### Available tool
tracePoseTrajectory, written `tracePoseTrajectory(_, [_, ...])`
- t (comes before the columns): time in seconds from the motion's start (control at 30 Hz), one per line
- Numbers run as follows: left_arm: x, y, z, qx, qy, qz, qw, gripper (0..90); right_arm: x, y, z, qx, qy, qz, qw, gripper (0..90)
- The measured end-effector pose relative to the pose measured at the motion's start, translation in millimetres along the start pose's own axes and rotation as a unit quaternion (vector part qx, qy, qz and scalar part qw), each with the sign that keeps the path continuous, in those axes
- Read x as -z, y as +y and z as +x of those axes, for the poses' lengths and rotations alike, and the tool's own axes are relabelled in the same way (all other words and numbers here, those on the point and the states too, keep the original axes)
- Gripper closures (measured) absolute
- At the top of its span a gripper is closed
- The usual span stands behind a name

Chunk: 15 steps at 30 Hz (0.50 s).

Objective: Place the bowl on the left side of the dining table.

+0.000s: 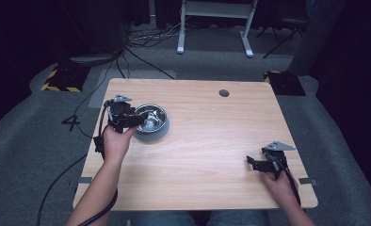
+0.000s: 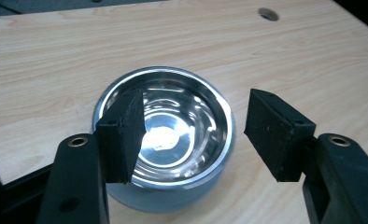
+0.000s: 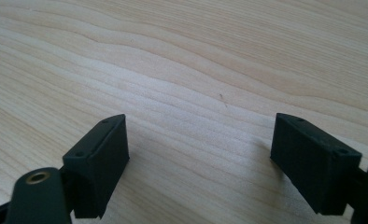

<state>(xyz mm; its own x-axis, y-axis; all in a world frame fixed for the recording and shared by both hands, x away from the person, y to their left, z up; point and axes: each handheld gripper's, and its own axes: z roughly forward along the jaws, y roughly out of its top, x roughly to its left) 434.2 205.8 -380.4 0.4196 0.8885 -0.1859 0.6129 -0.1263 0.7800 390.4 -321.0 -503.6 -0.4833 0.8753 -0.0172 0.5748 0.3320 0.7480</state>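
At the left of the high view, the person's left forearm rises from the bottom edge, its hand wrapped around the left tongs, which point rightward over the near rim of a round, shiny steel bowl. The bowl stands upright, mouth up, on the pale wooden desk. The left tongs' jaws stand apart, holding nothing. At lower right, the right hand rests the right tongs low over bare desk, pointing left, jaws wide apart and empty.
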Motion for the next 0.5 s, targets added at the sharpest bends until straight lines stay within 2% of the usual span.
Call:
tracePoseTrajectory(0.17, [23.4, -9.6, -13.0, -0.023, -0.004, -0.01, 0.9997, 38.2, 0.1, 0.1, 0.0, 0.0, 0.0, 0.001, 1.0, 19.3])
tracePoseTrajectory(0.3, [36.5, -17.4, -20.0, -0.023, -0.014, -0.022, 0.9994, 38.2, 0.0, 0.1, 0.0, 0.0, 0.0, 0.001, 1.0, 19.3])
tracePoseTrajectory(0.5, [52.7, -31.4, -29.4, -0.045, -0.01, -0.026, 0.9986, 38.2, 0.0, 0.1, 0.0, 0.0, 0.0, 0.001, 1.0, 19.3])
